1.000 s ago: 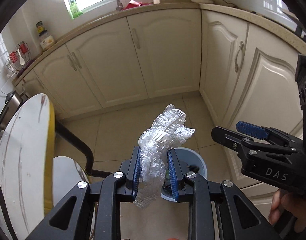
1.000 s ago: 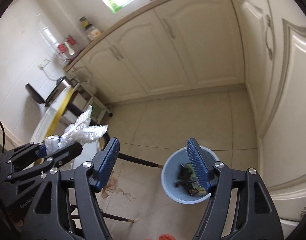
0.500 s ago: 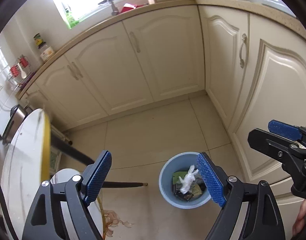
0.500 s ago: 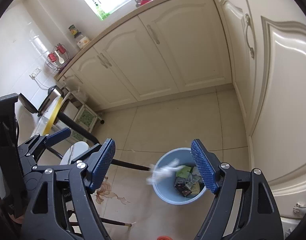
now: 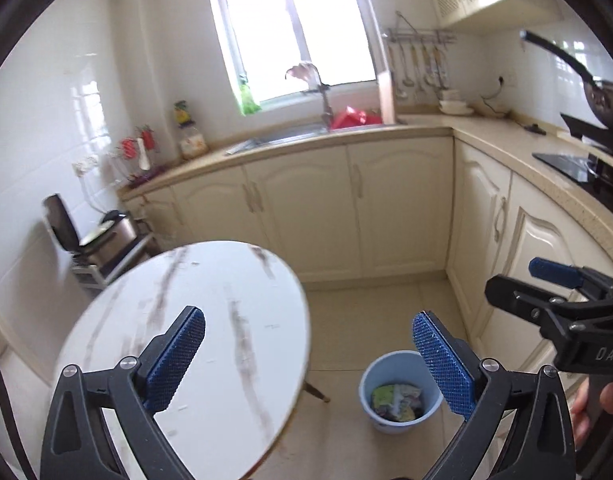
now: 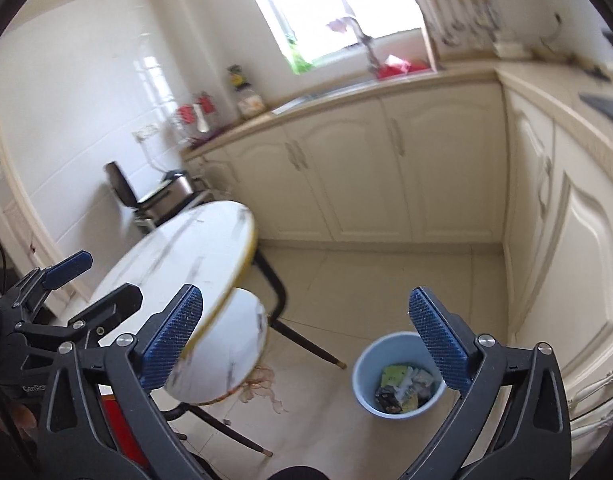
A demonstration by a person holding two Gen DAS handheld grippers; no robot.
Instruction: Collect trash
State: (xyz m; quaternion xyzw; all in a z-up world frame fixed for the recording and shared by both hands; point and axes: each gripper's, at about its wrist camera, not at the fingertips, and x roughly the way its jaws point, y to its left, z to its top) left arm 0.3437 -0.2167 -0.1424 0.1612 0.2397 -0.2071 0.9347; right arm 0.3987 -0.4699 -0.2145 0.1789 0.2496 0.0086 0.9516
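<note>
A light blue trash bin point(image 5: 398, 390) stands on the tiled floor with several crumpled wrappers point(image 5: 395, 399) inside; it also shows in the right wrist view point(image 6: 398, 374). My left gripper point(image 5: 306, 360) is open and empty, held high over the edge of the round white marble table point(image 5: 194, 344). My right gripper point(image 6: 306, 344) is open and empty above the floor, the bin near its right finger. The right gripper also shows at the right of the left wrist view point(image 5: 554, 292), and the left gripper at the left of the right wrist view point(image 6: 78, 284).
Cream kitchen cabinets point(image 5: 346, 208) run along the back and right walls under a countertop with a sink point(image 5: 290, 136). A smaller round marble table point(image 6: 226, 348) sits under the big one. A reddish stain point(image 6: 262, 384) marks the floor. A pan point(image 5: 602, 96) is at the upper right.
The crinkled plastic wrap left my left gripper and dropped into the bin. Both grippers then tilted up and rose, bringing the table top and window into view.
</note>
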